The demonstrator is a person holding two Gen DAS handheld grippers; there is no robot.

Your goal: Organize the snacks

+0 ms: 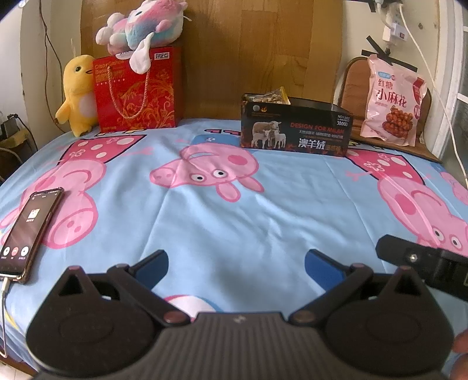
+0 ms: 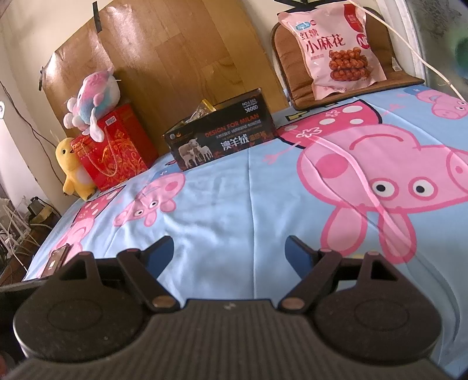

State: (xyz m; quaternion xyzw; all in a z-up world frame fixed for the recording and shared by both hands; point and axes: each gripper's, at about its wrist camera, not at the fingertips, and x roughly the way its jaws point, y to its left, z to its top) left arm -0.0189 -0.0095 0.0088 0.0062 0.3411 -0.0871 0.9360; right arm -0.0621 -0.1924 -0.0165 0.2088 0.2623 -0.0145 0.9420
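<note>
- Bedsheet [image 1: 234,222], blue with pig cartoon print: the work surface. The stretch in front of both grippers has no loose snacks on it.
- Wood-grain headboard panel [image 1: 248,52] behind everything; the targets sit along its base.
- Red gift bag [image 1: 137,90], far left, upright, with a pastel plush toy [image 1: 140,26] on top and a yellow duck plush [image 1: 77,93] touching its left side. Probably not part of the job.
- Black cardboard box [image 1: 295,128], sheep print, open top, centre-back. Snack packets [image 1: 270,96] already poke out of its left end, so it is likely the collection bin.
- Pink snack bag [image 2: 336,49], fried-dough-twist picture: leans upright against a brown chair cushion [image 2: 389,79], right of the box and well apart from it. It looks like the next item.
- Phone [image 1: 27,233], left edge of the bed, screen lit, cable plugged in. Keep clear of it.
- Left gripper [image 1: 234,263]: jaws spread wide, nothing between them, low over the sheet.
- Right gripper [image 2: 229,251]: likewise released and carrying nothing.
- Suggested approach: the right gripper is the nearer one. Pinch the bag at the top seam or a side edge, not the puffy middle, since the film will slip and the contents could crush. Lift it clear of the cushion, then lower it into the empty right part of the box. Brace the box with the left gripper if it slides.
</note>
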